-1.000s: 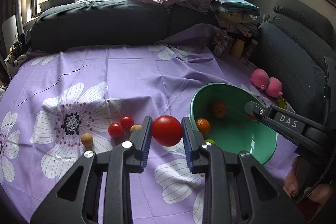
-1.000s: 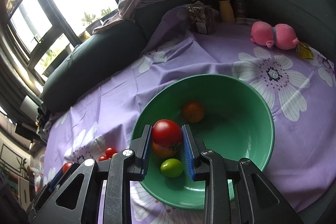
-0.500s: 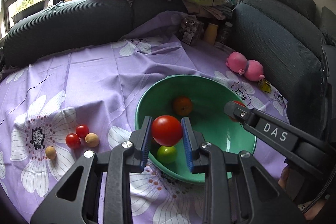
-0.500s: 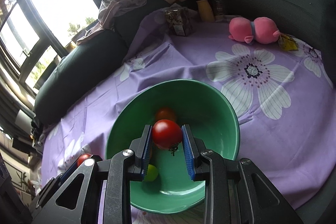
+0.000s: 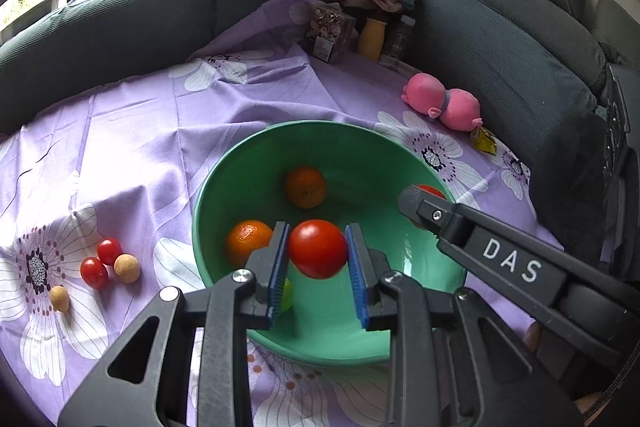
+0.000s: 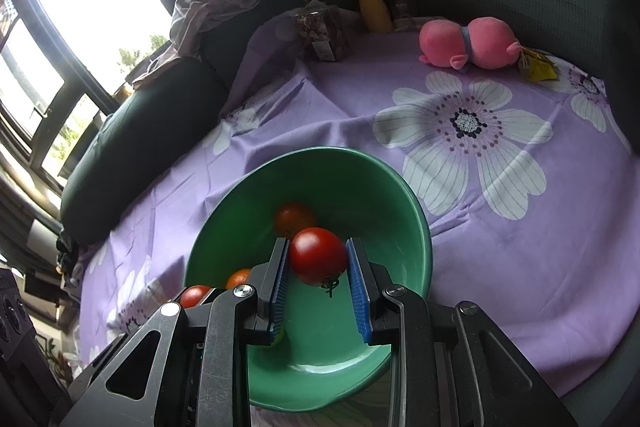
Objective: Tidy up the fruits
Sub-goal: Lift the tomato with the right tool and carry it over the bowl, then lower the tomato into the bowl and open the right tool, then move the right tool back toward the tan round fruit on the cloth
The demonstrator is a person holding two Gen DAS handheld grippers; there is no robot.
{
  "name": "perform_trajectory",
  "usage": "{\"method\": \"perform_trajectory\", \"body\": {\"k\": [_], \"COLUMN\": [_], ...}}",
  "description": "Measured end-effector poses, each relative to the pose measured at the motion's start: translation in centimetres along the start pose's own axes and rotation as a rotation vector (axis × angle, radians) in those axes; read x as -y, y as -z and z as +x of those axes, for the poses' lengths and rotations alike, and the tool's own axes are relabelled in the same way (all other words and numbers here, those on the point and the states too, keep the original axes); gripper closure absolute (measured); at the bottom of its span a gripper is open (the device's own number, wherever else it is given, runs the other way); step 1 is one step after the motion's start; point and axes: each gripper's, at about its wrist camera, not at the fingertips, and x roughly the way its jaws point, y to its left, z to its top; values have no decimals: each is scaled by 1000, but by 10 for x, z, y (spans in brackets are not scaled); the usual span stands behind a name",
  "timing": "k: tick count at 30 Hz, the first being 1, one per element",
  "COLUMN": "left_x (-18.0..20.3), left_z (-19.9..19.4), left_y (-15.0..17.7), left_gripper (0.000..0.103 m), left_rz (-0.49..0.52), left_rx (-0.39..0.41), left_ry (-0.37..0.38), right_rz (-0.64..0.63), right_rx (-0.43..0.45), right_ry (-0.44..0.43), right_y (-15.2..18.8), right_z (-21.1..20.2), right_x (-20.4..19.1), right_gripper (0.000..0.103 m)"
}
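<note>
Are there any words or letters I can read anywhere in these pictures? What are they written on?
"DAS": white letters on the side of the right claw, seen from the left wrist view.
White label on the clear snack box: too small to read.
Yellow tag by the pink plush toy: print too blurred to read.

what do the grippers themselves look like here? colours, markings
Both match: the left gripper and right gripper have black angular frames with triangular cut-outs, silver pivot screws and ribbed blue pads. The right one's side, in the left view, carries white "DAS" lettering. No cables or sleeves visible.
</note>
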Motion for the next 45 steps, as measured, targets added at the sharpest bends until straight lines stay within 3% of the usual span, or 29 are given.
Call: {"method": "perform_trajectory", "body": {"k": [39,42,45], "left_x": [-4,-5,-11], "left_z": [19,12,-1], "left_y": [6,7,7], "left_gripper": [75,56,51], "left_rz": [-24,-17,-32], "left_rx": [-79,-66,-46], "left_ry": [47,41,70], "right_rz": [-17,-24,-23], "right_rx": [-59,-74,-73], "right_ry": [55,49,46], "right_y": [3,4,4], "right_z": [14,14,13], "right_x": [0,-2,-5], "right_gripper": [73,73,69]}}
